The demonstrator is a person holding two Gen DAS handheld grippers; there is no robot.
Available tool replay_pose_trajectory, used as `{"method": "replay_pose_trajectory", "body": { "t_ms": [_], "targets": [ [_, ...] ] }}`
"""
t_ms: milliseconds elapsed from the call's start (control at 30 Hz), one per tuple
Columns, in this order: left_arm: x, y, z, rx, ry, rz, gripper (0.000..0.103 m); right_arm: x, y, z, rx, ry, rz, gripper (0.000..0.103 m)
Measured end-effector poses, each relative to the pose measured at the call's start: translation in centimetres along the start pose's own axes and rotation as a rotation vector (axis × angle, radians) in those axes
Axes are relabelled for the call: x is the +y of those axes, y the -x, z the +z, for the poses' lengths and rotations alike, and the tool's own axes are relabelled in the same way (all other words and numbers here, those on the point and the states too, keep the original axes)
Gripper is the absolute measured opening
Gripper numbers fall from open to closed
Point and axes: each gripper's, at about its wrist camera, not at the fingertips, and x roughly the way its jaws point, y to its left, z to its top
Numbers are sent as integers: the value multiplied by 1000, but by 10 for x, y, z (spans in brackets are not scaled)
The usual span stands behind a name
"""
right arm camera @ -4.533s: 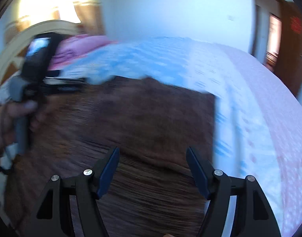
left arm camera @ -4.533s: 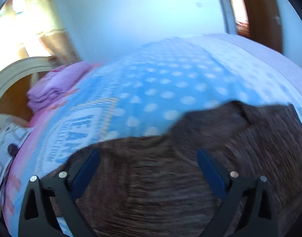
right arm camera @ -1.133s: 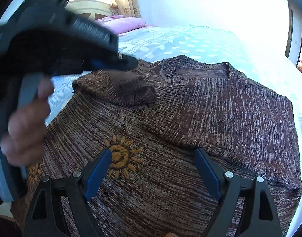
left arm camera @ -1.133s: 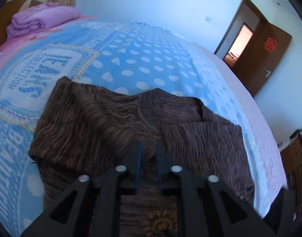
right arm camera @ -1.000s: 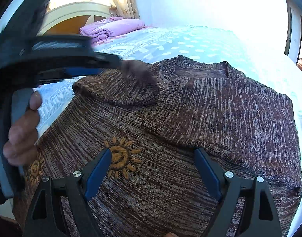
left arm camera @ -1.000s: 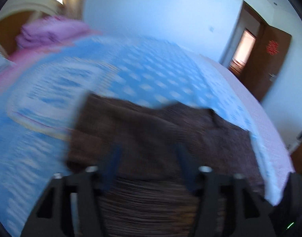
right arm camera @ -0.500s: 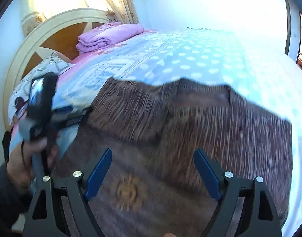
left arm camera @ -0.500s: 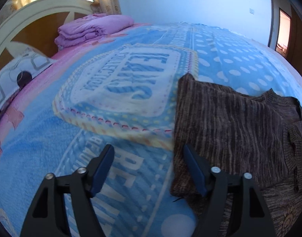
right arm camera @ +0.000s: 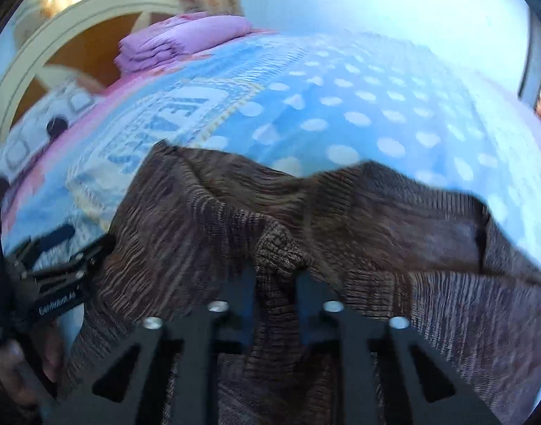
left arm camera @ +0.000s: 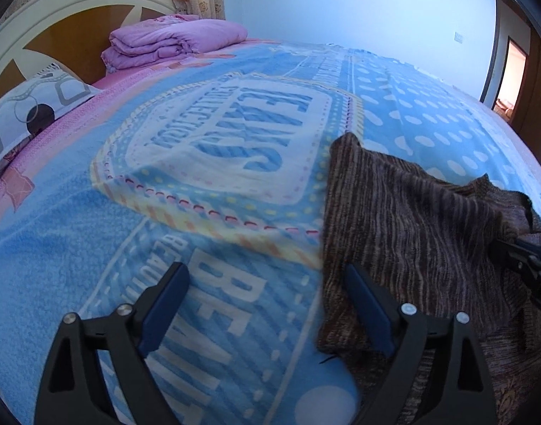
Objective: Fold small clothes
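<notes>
The sweater [right arm camera: 341, 233] is lying collar-away from the headboard [left arm camera: 58, 17], right gripper [right arm camera: 274, 276] closing, seemingly pinching its fold, left gripper [left arm camera: 267, 290] opening wide, empty.

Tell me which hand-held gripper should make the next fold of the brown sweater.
Right. The right hand-held gripper is closing on a bunched ridge of the brown sweater, fabric between its jaws. The left hand-held gripper is opening over the blue blanket at the sweater's edge, holding nothing.

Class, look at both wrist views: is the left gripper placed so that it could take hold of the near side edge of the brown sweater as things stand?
Probably yes. The left tongs are opening, with the brown sweater's side edge just inside the right-hand finger and only blue blanket between them. Nothing blocks the way; the right tongs pinch a fold further along.
</notes>
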Motion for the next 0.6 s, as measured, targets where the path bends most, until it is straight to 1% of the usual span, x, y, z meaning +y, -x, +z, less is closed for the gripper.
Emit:
{"method": "replay_pose_trajectory", "body": {
  "t_ms": [67, 133, 200, 300, 367, 400, 433, 467, 500, 533, 600],
  "targets": [
    [2, 2, 0, -2, 3, -37, 99, 12, 17, 0, -41, 59, -30, 16],
    [0, 4, -1, -9, -3, -53, 99, 18, 36, 0, -79, 104, -69, 16],
    [-4, 7, -2, -16, -29, -90, 103, 19, 53, 1, -110, 143, -131, 15],
    [-14, 10, -5, -24, -88, -108, 103, 2, 72, 1, -117, 121, -165, 15],
    [-23, 8, -5, -16, -133, -79, 103, -14, 72, 0, -106, 89, -181, 16],
    [-27, 8, -6, -15, -150, -60, 103, -23, 66, -2, -70, 69, -166, 22],
    [-29, 8, -6, -18, -162, -46, 103, -32, 56, -4, -22, 44, -153, 35],
    [-30, 8, -7, -19, -169, -37, 103, -42, 48, -8, 7, 25, -166, 45],
    [-29, 9, -8, -11, -173, -34, 103, -48, 44, -14, 17, 15, -193, 58],
    [-27, 9, -9, 6, -172, -42, 103, -55, 43, -21, 17, -1, -201, 58],
    [-12, 14, -12, 33, -125, -114, 103, -61, 49, -32, 12, -35, -159, 58]
  ]
}}
